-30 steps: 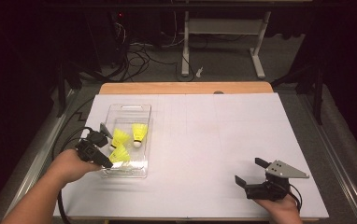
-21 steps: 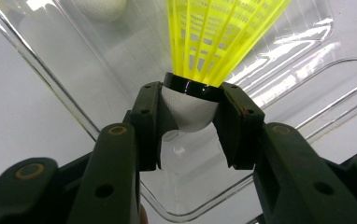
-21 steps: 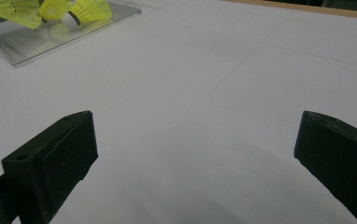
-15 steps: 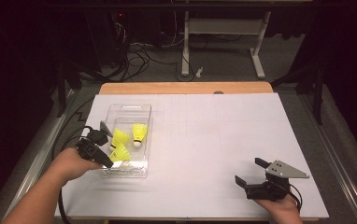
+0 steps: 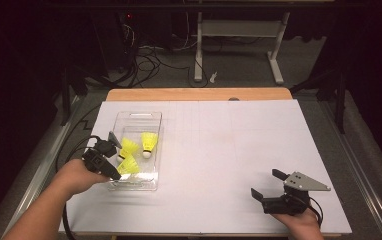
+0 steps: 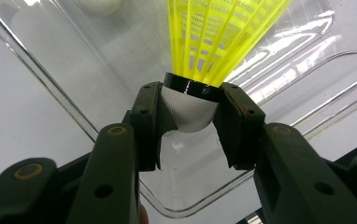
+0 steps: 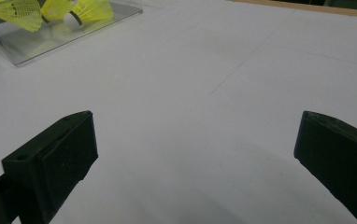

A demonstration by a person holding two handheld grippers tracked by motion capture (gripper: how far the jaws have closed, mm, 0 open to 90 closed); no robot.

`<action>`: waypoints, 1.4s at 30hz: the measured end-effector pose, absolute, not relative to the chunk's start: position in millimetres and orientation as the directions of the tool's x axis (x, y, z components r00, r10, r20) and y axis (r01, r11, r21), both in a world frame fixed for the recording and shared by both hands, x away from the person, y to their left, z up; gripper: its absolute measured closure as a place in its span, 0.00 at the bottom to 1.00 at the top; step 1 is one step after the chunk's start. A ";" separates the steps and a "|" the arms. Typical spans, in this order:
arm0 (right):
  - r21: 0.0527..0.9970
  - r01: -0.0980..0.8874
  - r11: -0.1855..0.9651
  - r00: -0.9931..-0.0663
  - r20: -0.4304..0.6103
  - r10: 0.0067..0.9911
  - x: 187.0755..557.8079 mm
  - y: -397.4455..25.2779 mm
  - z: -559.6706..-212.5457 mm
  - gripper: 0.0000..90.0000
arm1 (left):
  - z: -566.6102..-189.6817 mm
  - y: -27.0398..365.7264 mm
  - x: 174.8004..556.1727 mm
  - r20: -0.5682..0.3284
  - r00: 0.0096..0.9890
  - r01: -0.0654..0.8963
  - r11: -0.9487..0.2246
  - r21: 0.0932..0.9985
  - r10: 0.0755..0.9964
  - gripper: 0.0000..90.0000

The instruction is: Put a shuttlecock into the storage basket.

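Shuttlecock pinched over clear tray.
Left gripper (image 6: 188,126) clamped on white cork of yellow shuttlecock (image 6: 214,42) inside clear tray (image 5: 149,120), near its front end; right gripper (image 5: 271,187) spread apart, empty, low over white table (image 5: 229,150).

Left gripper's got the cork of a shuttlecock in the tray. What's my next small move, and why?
Probably lift the left gripper straight up. Its jaws are closed on the white cork of the shuttlecock, which sits inside the clear tray beside two other shuttlecocks, so a vertical lift should clear the tray walls without dragging.
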State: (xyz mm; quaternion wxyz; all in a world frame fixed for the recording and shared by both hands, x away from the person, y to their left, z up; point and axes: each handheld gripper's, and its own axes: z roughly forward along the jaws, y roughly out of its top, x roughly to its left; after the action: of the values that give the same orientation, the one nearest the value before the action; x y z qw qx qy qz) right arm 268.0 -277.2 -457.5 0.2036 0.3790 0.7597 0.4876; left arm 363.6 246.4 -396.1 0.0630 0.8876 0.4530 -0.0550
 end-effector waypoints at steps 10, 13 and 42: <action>0.896 0.378 0.232 -0.629 0.064 0.775 268.5 -278.1 -457.7 0.00 | -394.7 244.4 362.8 -0.174 0.573 0.818 -0.573 0.058 0.801 0.60; 0.897 0.378 0.231 -0.629 0.065 0.775 268.5 -278.2 -457.7 0.00 | -393.9 243.8 362.3 -0.181 0.564 0.824 -0.563 0.060 0.806 0.58; 0.900 0.374 0.224 -0.628 0.068 0.775 267.7 -279.4 -456.1 0.00 | -364.0 235.6 361.1 -0.170 0.557 0.830 -0.549 0.092 0.813 0.43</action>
State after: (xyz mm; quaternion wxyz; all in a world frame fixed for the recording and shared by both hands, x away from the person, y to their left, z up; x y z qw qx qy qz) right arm 267.7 -279.4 -456.1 0.2031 0.3803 0.7555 0.4933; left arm 361.1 235.6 -364.0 0.0809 0.8786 0.4677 -0.0534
